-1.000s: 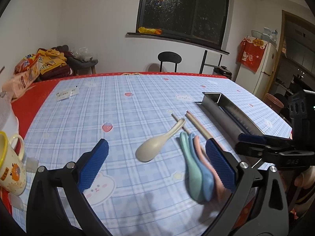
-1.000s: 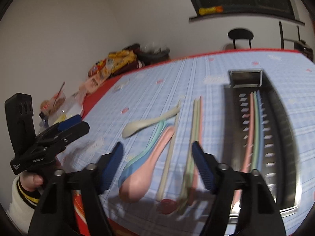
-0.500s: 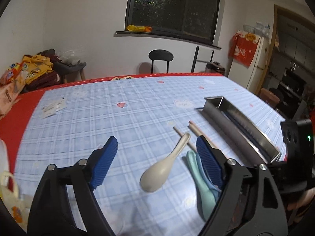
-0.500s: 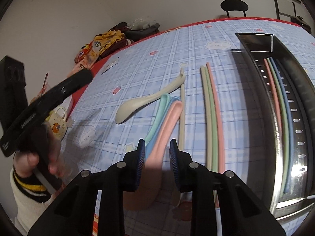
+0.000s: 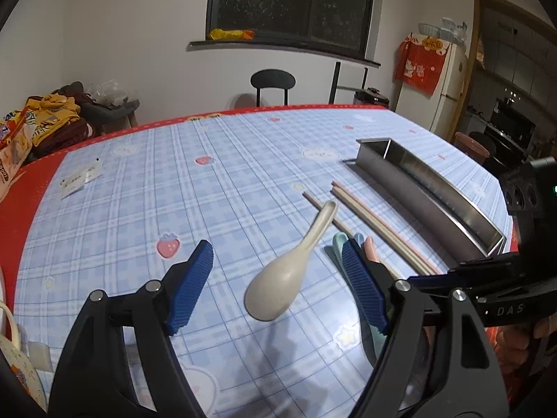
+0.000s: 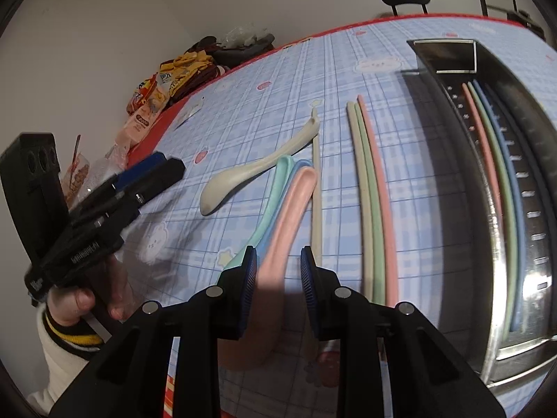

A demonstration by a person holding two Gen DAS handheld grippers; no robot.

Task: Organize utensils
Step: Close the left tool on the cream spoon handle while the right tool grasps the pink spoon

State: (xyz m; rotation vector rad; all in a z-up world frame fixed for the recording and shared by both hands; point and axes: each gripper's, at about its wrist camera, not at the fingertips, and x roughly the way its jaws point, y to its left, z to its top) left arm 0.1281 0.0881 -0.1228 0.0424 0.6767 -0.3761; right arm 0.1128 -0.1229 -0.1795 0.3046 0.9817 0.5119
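Note:
A cream spoon [image 5: 278, 285] lies on the blue checked tablecloth between the jaws of my left gripper [image 5: 276, 245]. Those jaws are closing, and the pads stand clear of the spoon. Beside it lie a green spoon [image 6: 275, 191], a blue spoon [image 6: 296, 170] and a pink spoon [image 6: 292, 209], nested together. My right gripper [image 6: 278, 271] is shut on the pink spoon near its bowl. A cream chopstick [image 6: 316, 191] and three more chopsticks [image 6: 372, 191] lie to their right. The steel tray [image 6: 440, 43] holds pink, green and blue chopsticks [image 6: 494, 153].
A mug [image 5: 14, 365] stands at the near left table edge. Snack bags [image 6: 149, 104] and piled clothes sit at the far left. Paper slips [image 5: 80, 177] lie on the cloth. A black chair [image 5: 272, 80] stands behind the table. A hand [image 6: 80, 299] holds the left gripper.
My right gripper dropped toward the table and its jaws narrowed around the pink spoon. My left gripper moved in over the cream spoon and its jaws narrowed.

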